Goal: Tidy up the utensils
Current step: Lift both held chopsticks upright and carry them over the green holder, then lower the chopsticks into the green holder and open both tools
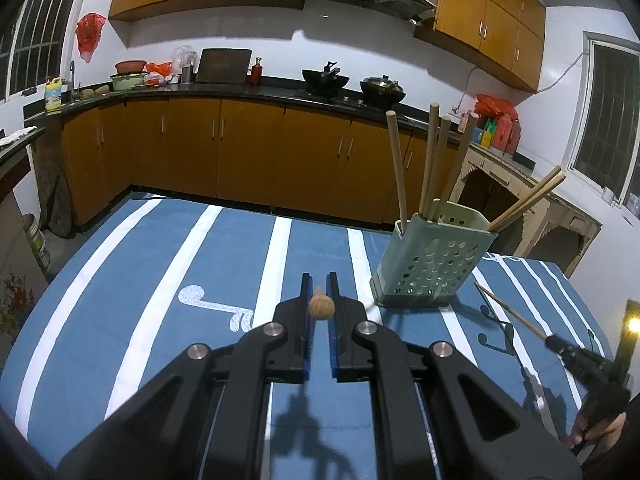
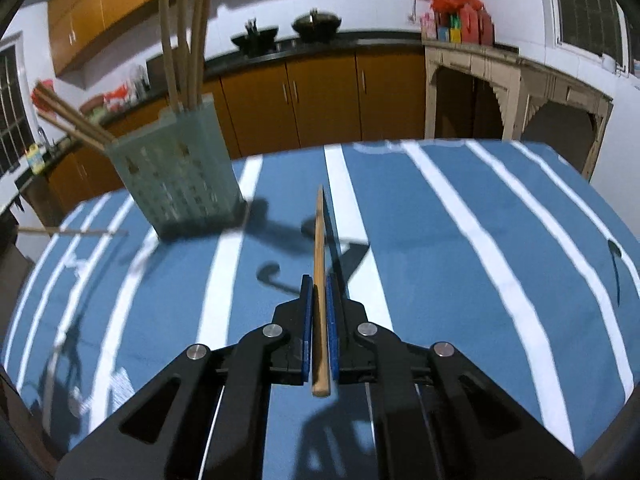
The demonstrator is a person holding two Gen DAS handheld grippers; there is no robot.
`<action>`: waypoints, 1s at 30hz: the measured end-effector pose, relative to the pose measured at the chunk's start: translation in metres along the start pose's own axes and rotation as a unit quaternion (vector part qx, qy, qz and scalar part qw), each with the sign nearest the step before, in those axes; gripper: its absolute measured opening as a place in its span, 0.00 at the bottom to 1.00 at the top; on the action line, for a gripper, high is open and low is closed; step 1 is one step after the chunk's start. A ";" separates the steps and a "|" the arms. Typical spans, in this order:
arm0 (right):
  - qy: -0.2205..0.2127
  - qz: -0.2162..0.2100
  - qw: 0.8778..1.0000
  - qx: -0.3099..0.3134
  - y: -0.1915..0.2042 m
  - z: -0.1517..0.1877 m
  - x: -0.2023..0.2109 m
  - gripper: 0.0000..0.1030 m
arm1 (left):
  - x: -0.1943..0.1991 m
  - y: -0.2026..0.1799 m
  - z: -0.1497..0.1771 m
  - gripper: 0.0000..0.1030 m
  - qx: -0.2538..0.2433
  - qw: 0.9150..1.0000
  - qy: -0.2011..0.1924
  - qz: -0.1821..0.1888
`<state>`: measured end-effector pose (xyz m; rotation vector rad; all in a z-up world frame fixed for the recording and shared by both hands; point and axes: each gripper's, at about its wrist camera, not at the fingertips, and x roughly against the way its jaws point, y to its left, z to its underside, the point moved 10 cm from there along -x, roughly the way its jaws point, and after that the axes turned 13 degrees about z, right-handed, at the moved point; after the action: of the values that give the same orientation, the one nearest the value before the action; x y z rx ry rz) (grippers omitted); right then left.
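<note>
**Two utensils held, holder already part-filled**

At the left, the left gripper (image 1: pixel 319 298) was seen pinched on a wooden utensil (image 1: pixel 320 307), of which only the ribbed, rounded butt end and a short stub could be made out between the blue pads; its full length was hidden by foreshortening. In the right wrist view a thin wooden stick (image 2: pixel 72 232) was seen reaching in from the left edge, probably that same utensil, though this could not be confirmed.

Towards the middle, the pale green perforated holder (image 1: pixel 432 260) was seen standing on the blue striped cloth (image 1: pixel 160 280), tilted in appearance by the lens. Four long wooden handles (image 1: pixel 434 160) were already stood in it, and a pair of chopsticks (image 1: pixel 528 204) was leaned out of its right-hand side.

At the right, the right gripper (image 2: pixel 319 300) was seen closed on a single chopstick (image 2: pixel 320 280), held lengthwise along the jaws with its tip pointed forward above the cloth. From the left wrist view that chopstick (image 1: pixel 512 312) was shown just right of the holder, clear of it.

The task was judged well advanced: several pieces were stowed, two remained in hand to be dropped in, and no loose utensils were visible on the cloth.
</note>
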<state>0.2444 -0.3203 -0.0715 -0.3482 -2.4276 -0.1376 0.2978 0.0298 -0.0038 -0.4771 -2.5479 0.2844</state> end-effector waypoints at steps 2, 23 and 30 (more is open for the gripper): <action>-0.017 -0.004 1.000 -0.007 -0.001 -0.012 0.006 0.07 | 0.001 -0.001 -0.001 0.08 -0.001 1.000 -0.003 0.001; -0.095 -0.010 0.995 -0.034 -0.006 -0.060 0.039 0.07 | 0.019 -0.007 -0.023 0.08 -0.015 0.999 -0.039 0.002; -0.125 -0.028 0.991 -0.033 0.003 -0.086 0.062 0.07 | 0.029 -0.021 -0.036 0.07 -0.029 0.998 -0.052 0.014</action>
<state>0.2521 -0.3204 0.0345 -0.3432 -2.6861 -0.2108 0.2886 0.0258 0.0460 -0.5335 -2.6587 0.2519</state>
